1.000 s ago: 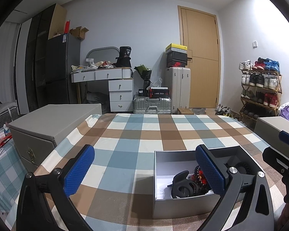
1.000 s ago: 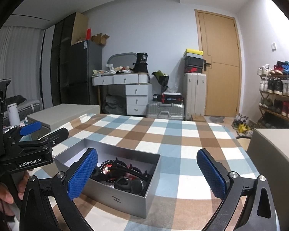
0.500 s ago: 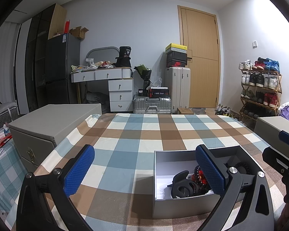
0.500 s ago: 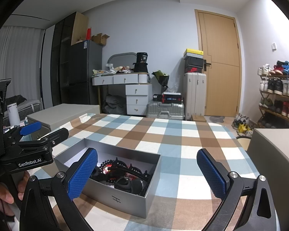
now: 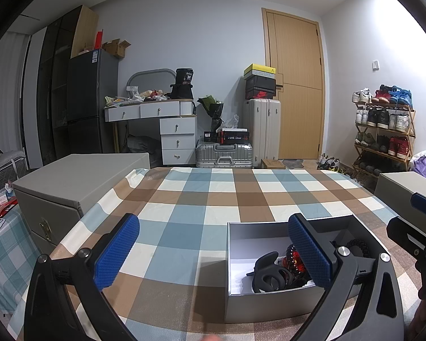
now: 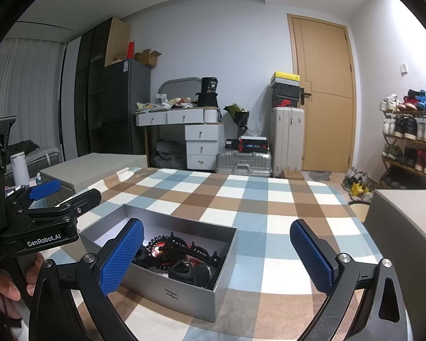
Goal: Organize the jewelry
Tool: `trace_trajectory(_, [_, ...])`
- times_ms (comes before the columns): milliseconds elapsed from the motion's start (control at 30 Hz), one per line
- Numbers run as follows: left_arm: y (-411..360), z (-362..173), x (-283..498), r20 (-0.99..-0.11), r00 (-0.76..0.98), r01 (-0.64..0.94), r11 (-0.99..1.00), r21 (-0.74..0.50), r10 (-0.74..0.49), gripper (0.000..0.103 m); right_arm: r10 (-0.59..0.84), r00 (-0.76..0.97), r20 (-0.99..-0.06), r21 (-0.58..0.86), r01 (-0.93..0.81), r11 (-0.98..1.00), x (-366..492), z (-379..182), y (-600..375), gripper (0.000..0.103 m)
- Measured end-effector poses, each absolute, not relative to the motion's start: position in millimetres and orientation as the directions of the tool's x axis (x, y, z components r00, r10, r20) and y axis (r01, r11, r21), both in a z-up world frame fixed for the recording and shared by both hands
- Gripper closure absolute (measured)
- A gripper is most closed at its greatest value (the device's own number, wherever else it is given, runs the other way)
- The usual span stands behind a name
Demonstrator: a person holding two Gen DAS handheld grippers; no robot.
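Both my left tongs (image 5: 213,255) and right tongs (image 6: 215,258) gape empty over the box (image 6: 184,295); its tangled hair clips (image 6: 184,258) could lift out together if I grab carelessly.

Both grippers are just hanging out low over the near edge of the table, pointing across it. The left gripper (image 5: 213,253) has its jaws spread wide with nothing between the blue pads (image 5: 116,251). Same deal with the right gripper (image 6: 217,254): jaws wide apart, nothing pinched, blue pads (image 6: 312,255) facing each other. In the right wrist view you can see the left one from the side at the left edge, level and aimed forward, with the person's bare hand (image 6: 2,287) wrapped around its handle underneath.
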State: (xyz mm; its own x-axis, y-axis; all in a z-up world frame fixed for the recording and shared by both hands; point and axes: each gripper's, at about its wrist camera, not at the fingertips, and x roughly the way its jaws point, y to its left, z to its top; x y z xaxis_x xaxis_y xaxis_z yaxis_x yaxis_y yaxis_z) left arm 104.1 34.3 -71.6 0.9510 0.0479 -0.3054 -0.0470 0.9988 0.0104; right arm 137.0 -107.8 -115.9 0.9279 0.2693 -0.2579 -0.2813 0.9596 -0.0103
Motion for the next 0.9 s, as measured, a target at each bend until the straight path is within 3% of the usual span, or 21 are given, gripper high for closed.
trace_trajectory(900, [32.0,-71.3,107.3,-0.308,0.951,-0.04,0.999,0.01,0.041,0.001,0.269,0.928,-0.258,-0.01,-0.281,0.96,137.0,-115.6,-107.7,0.0])
